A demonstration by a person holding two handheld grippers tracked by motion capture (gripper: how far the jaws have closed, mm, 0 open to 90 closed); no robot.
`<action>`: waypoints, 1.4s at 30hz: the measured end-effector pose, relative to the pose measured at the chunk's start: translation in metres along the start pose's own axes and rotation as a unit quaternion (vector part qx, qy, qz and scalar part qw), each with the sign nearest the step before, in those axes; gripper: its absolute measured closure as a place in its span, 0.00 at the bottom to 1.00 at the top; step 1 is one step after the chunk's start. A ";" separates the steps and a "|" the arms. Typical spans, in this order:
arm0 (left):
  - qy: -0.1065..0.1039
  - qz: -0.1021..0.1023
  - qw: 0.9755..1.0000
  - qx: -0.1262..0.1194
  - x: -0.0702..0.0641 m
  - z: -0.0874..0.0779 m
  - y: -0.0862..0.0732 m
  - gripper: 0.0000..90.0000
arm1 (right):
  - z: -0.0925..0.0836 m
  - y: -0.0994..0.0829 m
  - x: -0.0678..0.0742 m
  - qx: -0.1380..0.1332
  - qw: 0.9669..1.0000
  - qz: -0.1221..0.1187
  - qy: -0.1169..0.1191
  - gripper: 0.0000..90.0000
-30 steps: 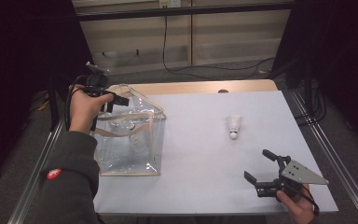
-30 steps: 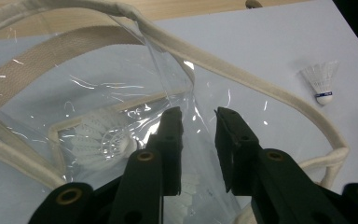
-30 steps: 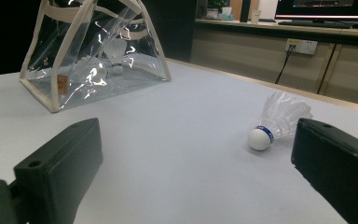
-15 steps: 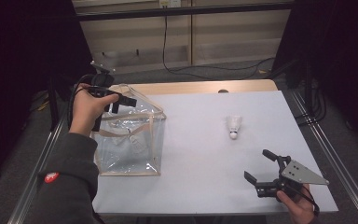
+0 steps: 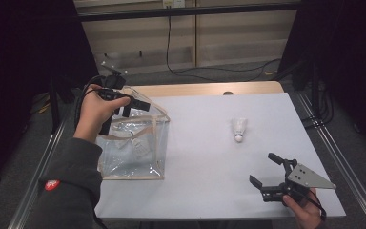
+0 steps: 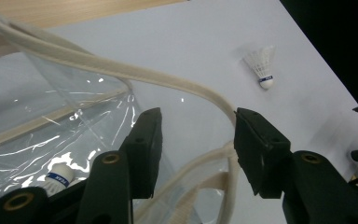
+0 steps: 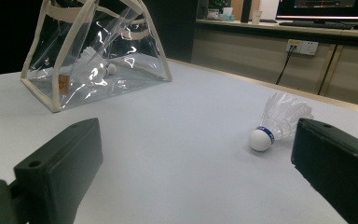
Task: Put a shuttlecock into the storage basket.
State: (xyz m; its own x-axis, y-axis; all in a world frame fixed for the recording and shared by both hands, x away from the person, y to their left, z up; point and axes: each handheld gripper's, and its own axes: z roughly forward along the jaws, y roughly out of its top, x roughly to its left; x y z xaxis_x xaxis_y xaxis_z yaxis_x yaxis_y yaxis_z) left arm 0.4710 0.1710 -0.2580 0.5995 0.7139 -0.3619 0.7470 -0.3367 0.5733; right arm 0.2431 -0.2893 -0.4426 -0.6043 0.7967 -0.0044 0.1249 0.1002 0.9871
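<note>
My left gripper (image 5: 134,106) has just been opening, its jaws apart beside the clear bag's rim (image 6: 168,79) with nothing clamped, while my right gripper (image 5: 265,172) waits wide open near the loose shuttlecock (image 5: 238,130).

I see a white table (image 5: 205,143) with a wooden edge (image 5: 205,88) at the top. Behind it, a pale wall (image 5: 228,36), a black cable (image 5: 171,43), grey floor (image 5: 195,76). Both sides are dark.

Right claw (image 7: 191,172): jaws set wide apart, nothing between them.
Loose shuttlecock (image 7: 279,122): lying on the white desk (image 7: 168,140), cork end toward the left jaw, near the right jaw.
Clear bag (image 7: 95,51): standing far left on the desk, cream-trimmed.
Bag contents: second shuttlecock (image 7: 100,65) inside.
</note>
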 end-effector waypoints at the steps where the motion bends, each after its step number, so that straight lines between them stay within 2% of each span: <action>1: -0.002 0.000 1.000 -0.002 -0.002 0.001 0.000 0.56 | 0.000 0.000 0.000 0.000 1.000 0.000 0.000 0.02; 6: -0.015 0.010 1.000 0.005 -0.008 0.001 0.002 0.55 | 0.000 0.000 0.000 0.000 1.000 -0.001 0.000 0.02; 19: -0.032 0.009 0.999 -0.009 -0.018 0.003 0.004 0.44 | 0.000 0.000 0.000 0.000 1.000 0.000 -0.001 0.02; 20: -0.031 0.015 0.999 -0.008 -0.019 0.003 0.004 0.42 | 0.000 0.000 0.000 0.000 1.000 0.000 -0.001 0.02; 21: -0.032 0.008 0.999 -0.013 -0.021 0.004 0.004 0.41 | 0.000 0.000 0.000 0.000 1.000 -0.001 -0.001 0.02; 23: -0.033 0.018 0.999 -0.009 -0.023 0.005 0.004 0.38 | -0.001 0.000 0.000 0.001 1.000 0.001 0.000 0.02; 30: -0.043 0.031 0.999 -0.006 -0.036 0.010 0.006 0.30 | 0.000 0.000 0.001 0.000 1.000 0.002 0.001 0.02; 34: -0.043 0.047 0.998 0.005 -0.043 0.014 0.007 0.25 | -0.001 0.001 0.000 0.001 1.000 0.001 -0.001 0.02; 38: -0.043 0.054 0.998 0.008 -0.049 0.018 0.007 0.22 | -0.001 0.001 0.000 0.001 1.000 0.001 -0.001 0.02; 39: -0.043 0.048 0.998 0.004 -0.051 0.019 0.007 0.22 | -0.001 0.001 0.000 0.001 1.000 0.000 -0.001 0.02; 42: -0.042 0.057 0.997 0.009 -0.053 0.020 0.007 0.20 | -0.001 0.001 0.001 0.001 1.000 0.000 -0.001 0.02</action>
State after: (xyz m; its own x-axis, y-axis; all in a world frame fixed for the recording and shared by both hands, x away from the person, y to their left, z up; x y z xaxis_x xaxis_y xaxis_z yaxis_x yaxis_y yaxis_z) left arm 0.4501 0.1190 -0.2494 0.7025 0.6160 -0.3564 0.6769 -0.4238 0.6018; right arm 0.2422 -0.2893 -0.4417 -0.6033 0.7975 -0.0043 0.1262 0.1008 0.9869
